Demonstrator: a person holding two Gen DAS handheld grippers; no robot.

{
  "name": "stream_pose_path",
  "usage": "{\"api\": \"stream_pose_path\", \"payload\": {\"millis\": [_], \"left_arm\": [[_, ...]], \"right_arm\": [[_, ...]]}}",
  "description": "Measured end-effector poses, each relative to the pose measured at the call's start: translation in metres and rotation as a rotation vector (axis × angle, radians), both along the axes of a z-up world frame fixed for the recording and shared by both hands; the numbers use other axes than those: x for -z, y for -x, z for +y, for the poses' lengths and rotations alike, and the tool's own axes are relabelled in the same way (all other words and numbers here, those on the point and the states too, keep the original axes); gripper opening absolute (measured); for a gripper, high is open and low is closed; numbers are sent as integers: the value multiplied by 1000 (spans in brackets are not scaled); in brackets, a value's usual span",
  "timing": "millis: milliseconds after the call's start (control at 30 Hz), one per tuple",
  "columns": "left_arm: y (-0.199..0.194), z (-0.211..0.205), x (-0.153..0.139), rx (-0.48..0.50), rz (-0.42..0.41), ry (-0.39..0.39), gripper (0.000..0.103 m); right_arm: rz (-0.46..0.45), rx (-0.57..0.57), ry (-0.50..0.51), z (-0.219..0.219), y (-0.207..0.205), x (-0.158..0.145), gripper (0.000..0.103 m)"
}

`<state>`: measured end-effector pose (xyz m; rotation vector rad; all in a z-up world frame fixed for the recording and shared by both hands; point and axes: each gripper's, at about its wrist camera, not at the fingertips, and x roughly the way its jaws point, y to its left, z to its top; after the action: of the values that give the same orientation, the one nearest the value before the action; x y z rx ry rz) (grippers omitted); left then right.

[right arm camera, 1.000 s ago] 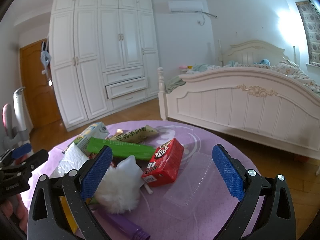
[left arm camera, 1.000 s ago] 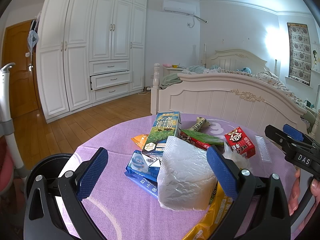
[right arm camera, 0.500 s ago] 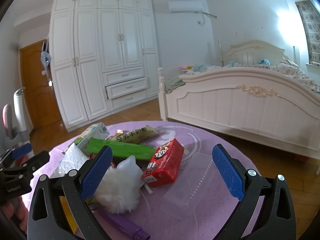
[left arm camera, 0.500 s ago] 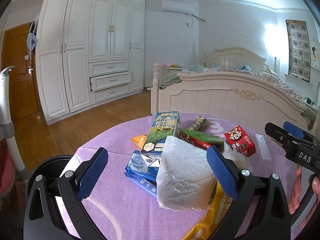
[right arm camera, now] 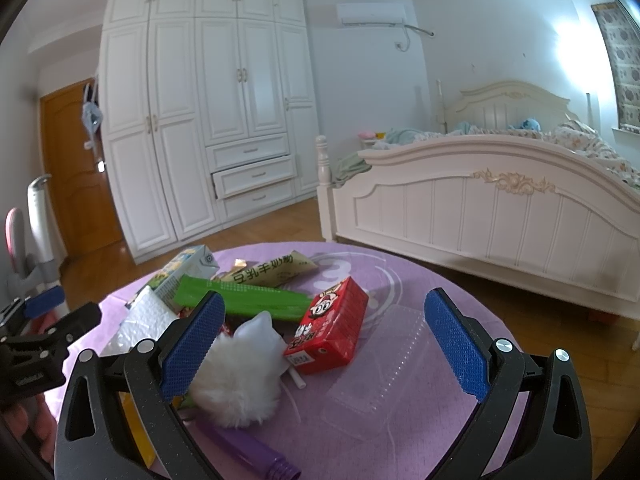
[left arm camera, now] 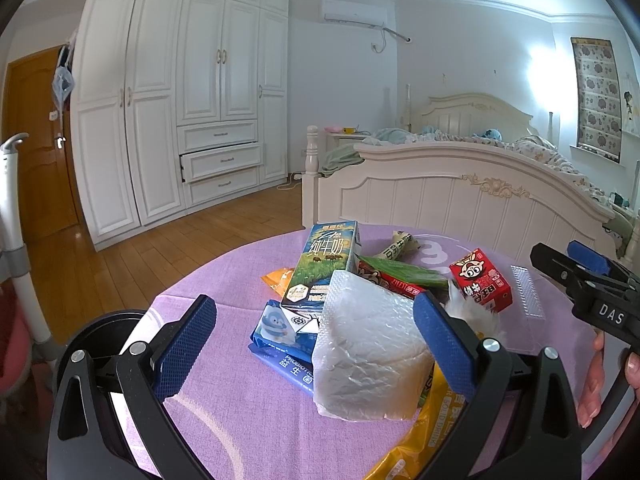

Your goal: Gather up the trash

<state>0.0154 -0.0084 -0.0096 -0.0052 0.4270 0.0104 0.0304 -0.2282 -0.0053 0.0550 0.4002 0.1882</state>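
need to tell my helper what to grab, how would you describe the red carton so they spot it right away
Look at the round table with the purple cloth in front of the bed. In the trash pile, the red carton lies beside a white fluffy ball; it is the only bright red box, with a cartoon face.

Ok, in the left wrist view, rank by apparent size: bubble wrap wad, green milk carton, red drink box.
1. Bubble wrap wad, though nearest the camera.
2. Green milk carton.
3. Red drink box.

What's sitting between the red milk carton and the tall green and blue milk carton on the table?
In the left wrist view, a green wrapper lies between the red carton and the tall carton, over a red packet.
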Motion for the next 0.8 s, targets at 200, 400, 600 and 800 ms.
{"api": "stream_pose_path", "payload": {"millis": [200, 400, 600, 800], "left_arm": [[-1, 0, -1, 3, 12, 1, 98], [4, 8, -3, 50, 50, 67, 98], [21, 8, -2, 138, 122, 70, 98], [11, -6, 16, 191, 241, 46, 98]], "right_arm": [[0, 0, -2, 0, 0, 1, 98], [39, -42, -46, -3, -7, 3, 98], [150, -215, -90, 14, -35, -27, 98], [385, -312, -33, 70, -87, -35, 98]]}}
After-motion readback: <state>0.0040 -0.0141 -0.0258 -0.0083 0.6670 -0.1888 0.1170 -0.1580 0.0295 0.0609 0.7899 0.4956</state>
